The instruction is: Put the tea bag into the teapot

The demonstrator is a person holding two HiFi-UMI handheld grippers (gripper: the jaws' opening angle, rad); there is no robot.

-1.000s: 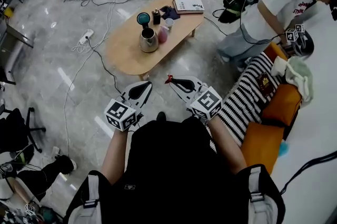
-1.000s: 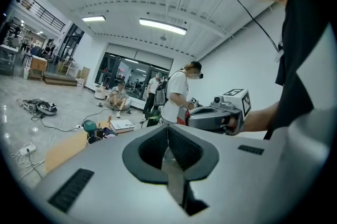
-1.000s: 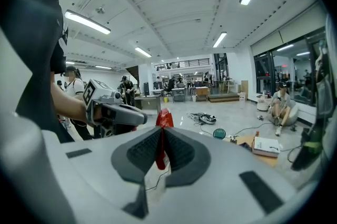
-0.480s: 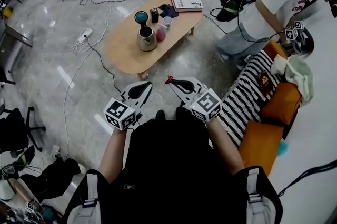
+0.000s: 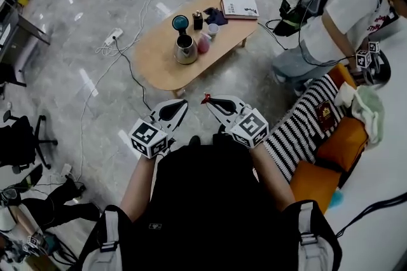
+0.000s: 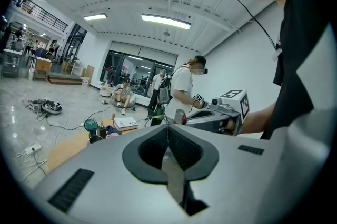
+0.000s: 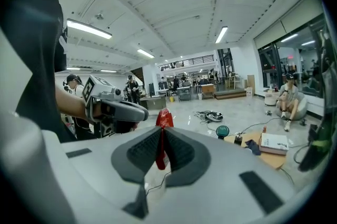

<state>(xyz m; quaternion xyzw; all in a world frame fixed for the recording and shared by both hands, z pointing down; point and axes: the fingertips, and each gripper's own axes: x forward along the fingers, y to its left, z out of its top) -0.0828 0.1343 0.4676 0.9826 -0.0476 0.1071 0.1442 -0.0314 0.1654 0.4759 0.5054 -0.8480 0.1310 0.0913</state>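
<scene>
Right tongs pinching tea bag, left tongs closed, both forward

Your left gripper: jaws together, nothing between them. Your right gripper: just beside left one, not touching, tips angled toward each other, jaws pinching tea bag. Left forearm and right forearm bare, stretched forward from torso.

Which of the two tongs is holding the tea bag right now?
The right tongs: a red tea bag is pinched between its jaws. The left tongs are shut on nothing.
</scene>
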